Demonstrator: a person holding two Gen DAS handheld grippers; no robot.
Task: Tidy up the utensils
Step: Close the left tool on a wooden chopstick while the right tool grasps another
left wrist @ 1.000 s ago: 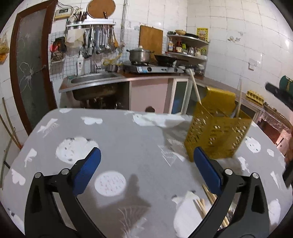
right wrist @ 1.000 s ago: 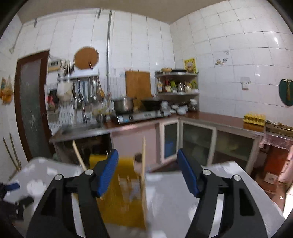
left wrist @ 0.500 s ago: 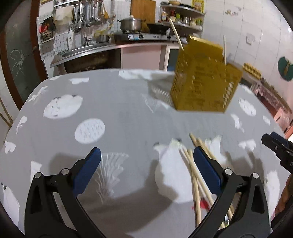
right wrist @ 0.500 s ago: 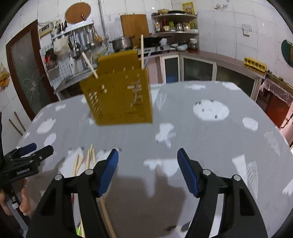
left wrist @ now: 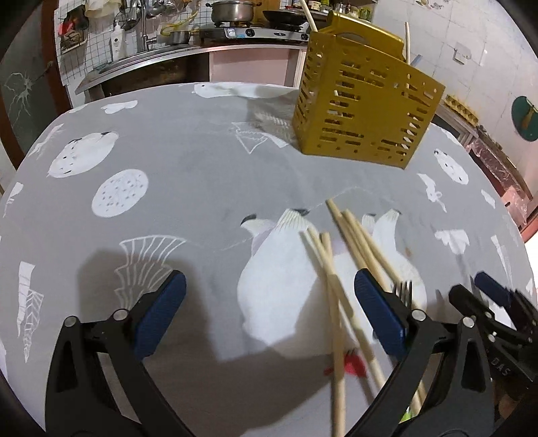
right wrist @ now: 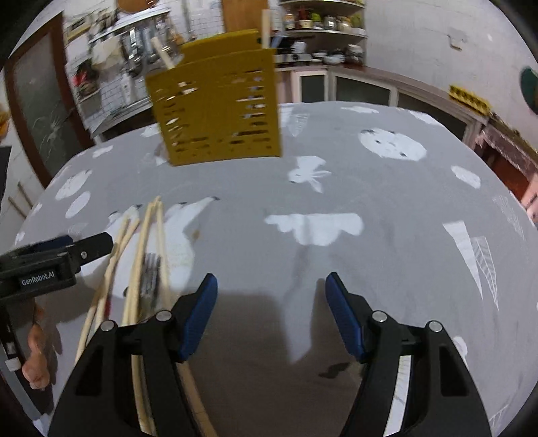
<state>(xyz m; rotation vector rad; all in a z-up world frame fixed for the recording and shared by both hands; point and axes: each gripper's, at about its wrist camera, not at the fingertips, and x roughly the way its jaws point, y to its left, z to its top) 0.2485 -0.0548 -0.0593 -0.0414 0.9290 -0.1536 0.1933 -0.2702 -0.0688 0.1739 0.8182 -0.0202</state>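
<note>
A yellow slotted utensil holder (left wrist: 363,111) stands at the far side of the table with a few sticks in it; it also shows in the right wrist view (right wrist: 218,104). Several wooden chopsticks (left wrist: 333,269) and a metal fork (left wrist: 403,290) lie loose on the cloth near me, also in the right wrist view (right wrist: 138,269). My left gripper (left wrist: 269,309) is open and empty, low over the cloth, its right finger beside the chopsticks. My right gripper (right wrist: 270,316) is open and empty, just right of the chopsticks. It shows at the lower right of the left wrist view (left wrist: 494,302).
The table carries a grey cloth with white prints (left wrist: 168,168). Behind it stand a kitchen counter with a sink (left wrist: 141,60), a stove with a pot (left wrist: 232,13) and wall shelves (right wrist: 322,30). A person's hand (right wrist: 37,353) holds the left gripper.
Both grippers have tilted down and dropped toward the table. The chopsticks and fork have come into close view between them. Both stay open.
</note>
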